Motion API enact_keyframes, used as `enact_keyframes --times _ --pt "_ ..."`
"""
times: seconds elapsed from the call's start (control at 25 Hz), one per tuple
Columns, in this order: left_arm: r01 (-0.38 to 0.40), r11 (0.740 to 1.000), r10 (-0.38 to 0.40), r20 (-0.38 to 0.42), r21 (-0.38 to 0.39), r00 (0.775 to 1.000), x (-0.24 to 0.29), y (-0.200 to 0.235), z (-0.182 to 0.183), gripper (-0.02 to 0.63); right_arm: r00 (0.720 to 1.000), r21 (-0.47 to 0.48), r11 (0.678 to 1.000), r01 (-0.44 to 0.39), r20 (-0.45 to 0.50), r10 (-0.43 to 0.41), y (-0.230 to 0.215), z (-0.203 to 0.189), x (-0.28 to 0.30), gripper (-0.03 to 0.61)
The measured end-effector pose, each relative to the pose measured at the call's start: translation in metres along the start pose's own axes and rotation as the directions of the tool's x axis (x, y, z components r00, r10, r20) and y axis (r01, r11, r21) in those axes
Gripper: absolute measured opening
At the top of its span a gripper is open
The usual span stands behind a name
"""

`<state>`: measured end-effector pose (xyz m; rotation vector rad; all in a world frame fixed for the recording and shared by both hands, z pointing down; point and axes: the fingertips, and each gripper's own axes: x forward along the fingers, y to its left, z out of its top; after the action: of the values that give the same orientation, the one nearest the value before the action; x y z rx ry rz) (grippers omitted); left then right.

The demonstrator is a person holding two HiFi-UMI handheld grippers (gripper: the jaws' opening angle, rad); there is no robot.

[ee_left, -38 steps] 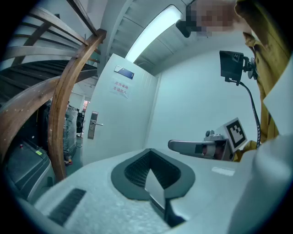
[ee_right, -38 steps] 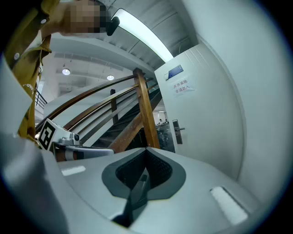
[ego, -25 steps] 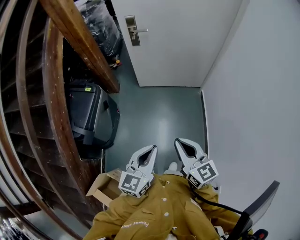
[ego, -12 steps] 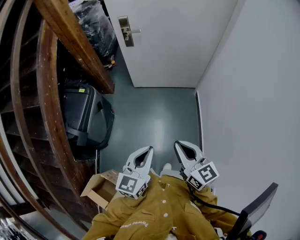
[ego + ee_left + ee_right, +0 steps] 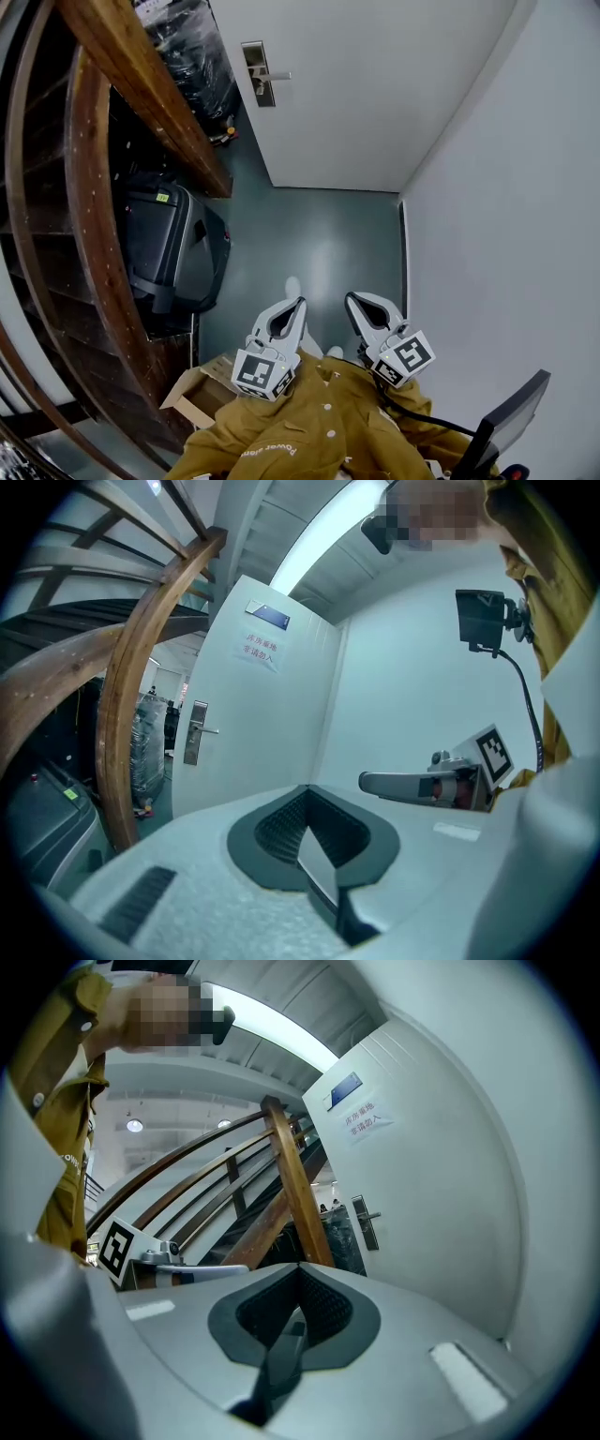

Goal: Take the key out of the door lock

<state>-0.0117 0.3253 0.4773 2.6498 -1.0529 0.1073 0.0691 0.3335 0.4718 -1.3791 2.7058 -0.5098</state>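
A white door (image 5: 375,84) stands at the far end of a narrow hall. Its metal lock plate with a lever handle (image 5: 258,75) sits on the door's left edge; the same plate shows small in the left gripper view (image 5: 195,733) and the right gripper view (image 5: 367,1222). The key is too small to make out. My left gripper (image 5: 299,302) and right gripper (image 5: 349,298) are held low, close to the person's body, far from the door. Both are shut with nothing between the jaws.
A curved wooden stair rail (image 5: 141,84) runs along the left. Below it stand a dark wheeled bin (image 5: 173,248) and plastic-wrapped items (image 5: 192,56). A cardboard box (image 5: 202,394) lies near the person's feet. A white wall (image 5: 525,206) closes the right side. The floor (image 5: 309,234) is grey-green.
The head view has shifted slightly, so the door and floor sit a little differently in frame. A shoe tip now shows on the floor ahead of the left gripper. Both grippers stay shut.
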Motion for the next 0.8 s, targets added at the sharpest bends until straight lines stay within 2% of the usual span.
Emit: enact_keyframes --times 0.44,0.8 --pt "0.088 0.996 -0.088 -0.022 0.009 0.996 0.132 0.16 0.085 -0.003 0.999 0.046 0.999 0.021 0.03 -0.022 -0.097 0.072 0.193 0.006" --pt "0.092 0.996 -0.093 -0.05 -0.023 0.994 0.22 0.223 0.113 -0.003 0.999 0.064 0.998 0.029 0.014 -0.03 -0.177 0.105 0.271 0.006"
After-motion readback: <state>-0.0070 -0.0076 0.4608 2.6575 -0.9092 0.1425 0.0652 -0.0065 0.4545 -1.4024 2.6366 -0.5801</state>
